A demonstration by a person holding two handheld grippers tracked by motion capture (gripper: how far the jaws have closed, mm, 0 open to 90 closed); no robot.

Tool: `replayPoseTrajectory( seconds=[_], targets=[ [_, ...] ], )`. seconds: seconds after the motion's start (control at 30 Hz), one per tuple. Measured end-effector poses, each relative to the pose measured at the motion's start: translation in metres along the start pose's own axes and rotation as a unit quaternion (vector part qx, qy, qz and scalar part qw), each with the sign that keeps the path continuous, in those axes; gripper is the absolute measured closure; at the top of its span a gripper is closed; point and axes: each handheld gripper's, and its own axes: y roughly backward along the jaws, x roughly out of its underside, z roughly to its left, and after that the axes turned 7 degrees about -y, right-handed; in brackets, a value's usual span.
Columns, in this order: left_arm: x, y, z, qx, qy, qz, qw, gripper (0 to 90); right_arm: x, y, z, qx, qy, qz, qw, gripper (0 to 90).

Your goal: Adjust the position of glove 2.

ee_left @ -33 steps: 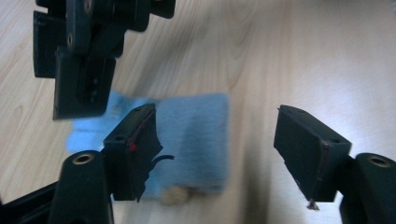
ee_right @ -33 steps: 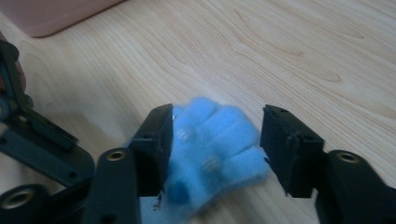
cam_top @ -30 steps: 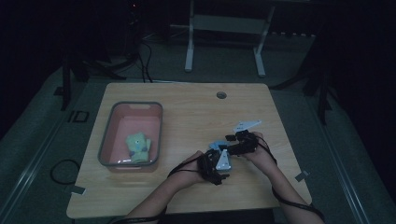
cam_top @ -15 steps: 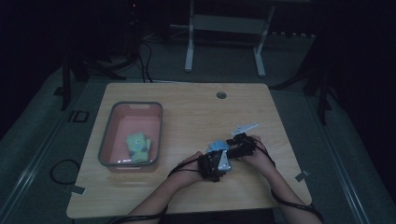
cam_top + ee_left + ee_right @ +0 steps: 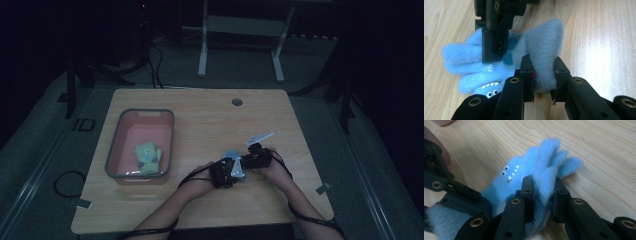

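1. The blue fleece glove lies on the wooden table, right of centre in the lower half of the high view, where it shows as a pale blue patch between the two hands.
2. It is a small fuzzy glove with a printed face — white eyes and a row of white teeth — and its fingers point to the upper right in the right gripper view.
3. The left gripper is closed nearly all the way, its two black jaws pinching a raised fold of the paler blue fleece at the middle of the left gripper view.
4. The right gripper is clamped the same way on the glove's finger end; in the left gripper view it comes down from the top edge onto the glove.
5. In the high view the two grippers sit close together, the left one just below and left of the right one.
6. Further left in the high view stands a pink bin with a grey rim — inside it, near its lower end, lies a green glove.
7. A small round hole sits near the table's far edge.
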Motion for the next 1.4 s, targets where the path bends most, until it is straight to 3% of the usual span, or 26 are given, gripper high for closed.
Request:
replayPoseTrajectory(
  seconds=[0.2,0.37,0.73,0.93,1.1,1.2,1.4],
  targets=[
    [-0.001,0.01,0.002,0.002,-0.007,0.003,1.0,76.6,-0.004,0.005,0.008,0.0,0.012,-0.005,0.9999,77.1],
    [-0.002,0.024,0.007,-0.002,-0.005,-0.002,1.0,76.6,-0.01,0.011,0.011,-0.008,0.004,-0.023,0.9997,77.2],
    [-0.008,0.051,0.017,-0.031,-0.016,0.0,0.9994,77.3,-0.034,0.025,0.022,-0.016,-0.005,-0.05,0.9986,77.8],
    [-0.008,0.07,0.025,-0.047,-0.012,-0.004,0.9988,77.4,-0.051,0.032,0.031,-0.02,-0.002,-0.068,0.9975,77.9],
    [-0.005,0.081,0.029,-0.048,-0.01,0.003,0.9988,77.4,-0.063,0.032,0.038,-0.023,0.008,-0.074,0.9969,78.0],
    [0.0,0.093,0.031,-0.063,-0.014,0.012,0.9979,77.4,-0.074,0.029,0.046,-0.029,0.011,-0.076,0.9966,78.1],
    [0.008,0.109,0.037,-0.072,-0.012,0.02,0.9972,77.4,-0.091,0.023,0.058,-0.034,0.019,-0.082,0.9959,78.2]
  ],
)
